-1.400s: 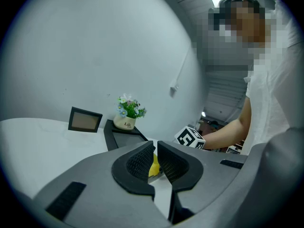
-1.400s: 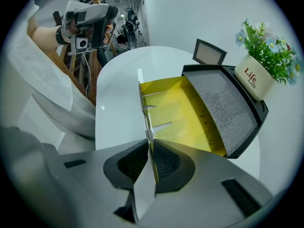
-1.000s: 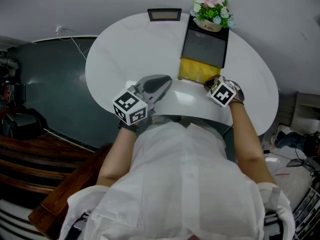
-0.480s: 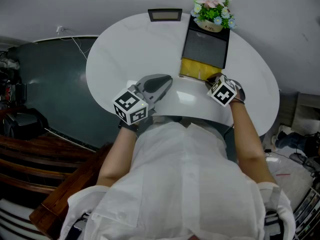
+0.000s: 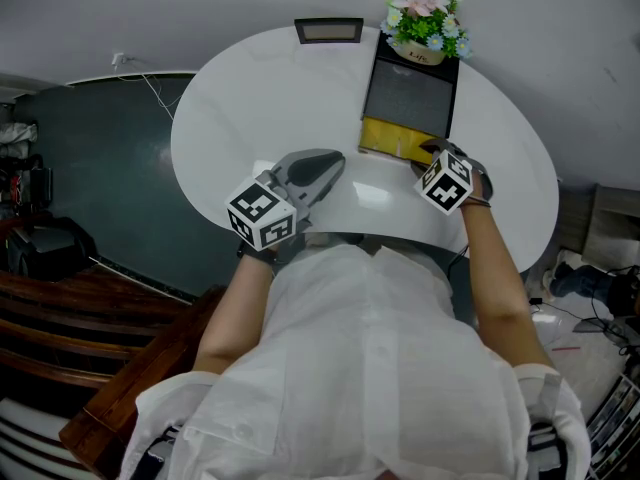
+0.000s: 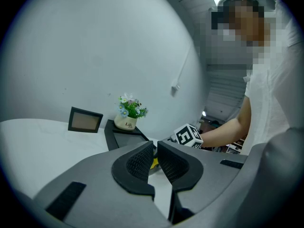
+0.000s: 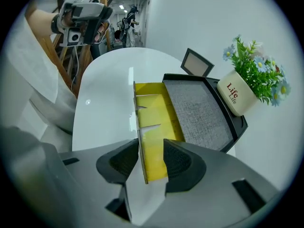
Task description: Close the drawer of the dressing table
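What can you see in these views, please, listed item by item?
dressing table: one, white, under both grippers
box: one, black with a grey top, far right part of the table
drawer: one, yellow, pulled out of the box toward the person
flower pot: one, white with pink and blue flowers, at the box's far end
picture frame: one, dark, table's far edge
floor: dark green, left of the table
left gripper: one, grey, over the table's near side, jaws together, empty
right gripper: one, grey, jaws just opening, astride the drawer's front panel
shirt: one, white, on the person
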